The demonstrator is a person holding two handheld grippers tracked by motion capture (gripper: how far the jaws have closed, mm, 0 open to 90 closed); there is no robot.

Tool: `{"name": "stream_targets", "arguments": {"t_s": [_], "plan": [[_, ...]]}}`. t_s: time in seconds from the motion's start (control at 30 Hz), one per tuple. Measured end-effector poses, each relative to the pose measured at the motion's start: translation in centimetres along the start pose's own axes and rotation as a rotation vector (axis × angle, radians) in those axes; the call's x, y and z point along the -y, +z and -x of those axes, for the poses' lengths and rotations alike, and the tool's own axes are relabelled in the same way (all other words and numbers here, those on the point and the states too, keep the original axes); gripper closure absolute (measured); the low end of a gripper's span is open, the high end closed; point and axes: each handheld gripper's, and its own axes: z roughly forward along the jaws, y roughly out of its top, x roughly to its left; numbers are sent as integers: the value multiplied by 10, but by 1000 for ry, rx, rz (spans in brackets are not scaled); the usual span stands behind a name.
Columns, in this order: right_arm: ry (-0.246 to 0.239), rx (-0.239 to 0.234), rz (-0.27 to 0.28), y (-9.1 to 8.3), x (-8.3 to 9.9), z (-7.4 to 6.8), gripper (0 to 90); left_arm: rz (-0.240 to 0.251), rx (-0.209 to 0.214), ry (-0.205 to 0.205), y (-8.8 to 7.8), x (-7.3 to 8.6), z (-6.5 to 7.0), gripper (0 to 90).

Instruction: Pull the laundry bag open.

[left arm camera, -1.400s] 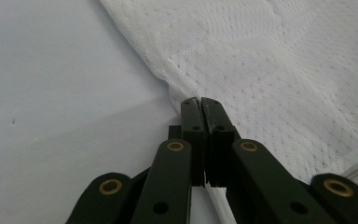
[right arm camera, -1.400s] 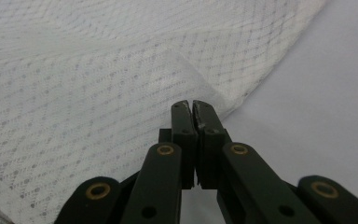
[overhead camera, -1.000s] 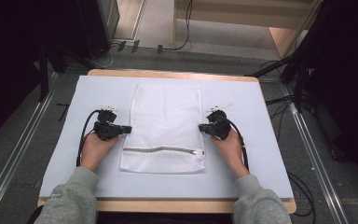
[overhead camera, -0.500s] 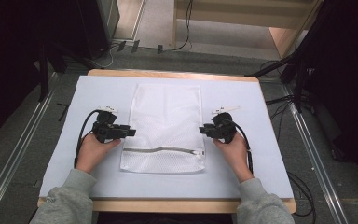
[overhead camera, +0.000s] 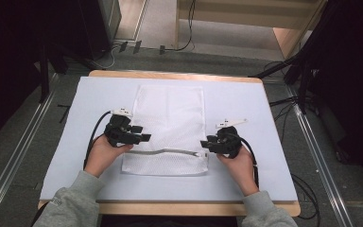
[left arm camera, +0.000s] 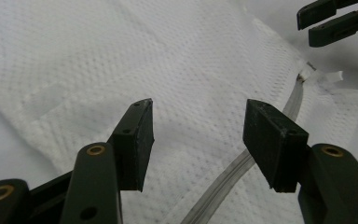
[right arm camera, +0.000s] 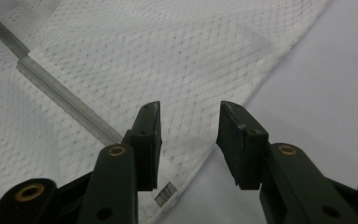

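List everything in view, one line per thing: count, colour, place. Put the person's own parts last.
mesh laundry bag: one, white, flat in the middle of the mat.
zipper: one, pale grey, across the bag near its near end.
mat: one, pale blue-white, covering most of the table.
table: one, light wood, edges showing round the mat.
floor cables: a few, black, beyond the table's far edge.
left tongs: one, black, at the bag's left edge; jaws have just been opening, nothing between them.
right tongs: one, black, at the bag's right edge by the zipper's end; jaws have just been opening, nothing between them.
sleeves: two, grey, at the near edge.
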Motion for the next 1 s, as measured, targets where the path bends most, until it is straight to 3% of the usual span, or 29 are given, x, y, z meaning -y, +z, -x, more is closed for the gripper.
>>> {"name": "stream_targets", "arguments": {"t_s": [0.1, 0.23, 0.5, 0.67, 0.87, 0.93, 1.0], "plan": [[5, 1, 3, -4, 4, 0, 596, -4, 9, 21, 4, -3, 6, 422], [13, 0, -4, -6, 8, -3, 594, -1, 52, 29, 11, -6, 12, 424], [18, -5, -17, -5, 12, -7, 640, -13, 77, 47, 24, -13, 25, 471], [20, -2, -25, -4, 14, -8, 649, -32, 92, 61, 30, -15, 32, 564], [26, 3, -25, -5, 15, -9, 664, -28, 149, 72, 35, -17, 41, 737], [28, -13, -22, -4, 15, -9, 696, -42, 178, 91, 41, -16, 46, 823], [30, -19, -25, -3, 14, -10, 717, -60, 180, 107, 46, -16, 51, 877]]}}
